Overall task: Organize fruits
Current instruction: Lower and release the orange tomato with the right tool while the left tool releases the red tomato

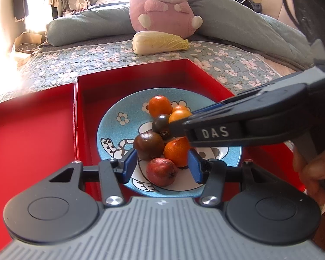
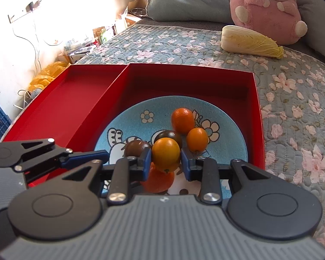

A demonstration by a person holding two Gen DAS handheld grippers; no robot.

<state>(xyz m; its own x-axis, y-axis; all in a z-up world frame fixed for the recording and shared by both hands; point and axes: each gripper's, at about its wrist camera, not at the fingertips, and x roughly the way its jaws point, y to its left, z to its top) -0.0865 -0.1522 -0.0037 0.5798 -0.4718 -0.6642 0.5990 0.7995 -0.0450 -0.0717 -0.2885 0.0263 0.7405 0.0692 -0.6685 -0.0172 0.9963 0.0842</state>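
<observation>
Right gripper [image 2: 165,162] around orange fruit [image 2: 165,152], crowded plate [image 2: 127,121].

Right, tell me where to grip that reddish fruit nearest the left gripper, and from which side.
Grip the reddish fruit across its round middle, coming from the near plate edge. That side looks clear; the brown fruit and orange fruit crowd behind.

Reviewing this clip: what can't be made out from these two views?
- Left wrist view: the right gripper covers the fruit behind it; its grip on the yellow-orange fruit can't be seen.
- Right wrist view: the gripper body hides the near rim of the blue plate; the orange below is partly covered.
- Right wrist view: window glare washes out the upper left.
</observation>
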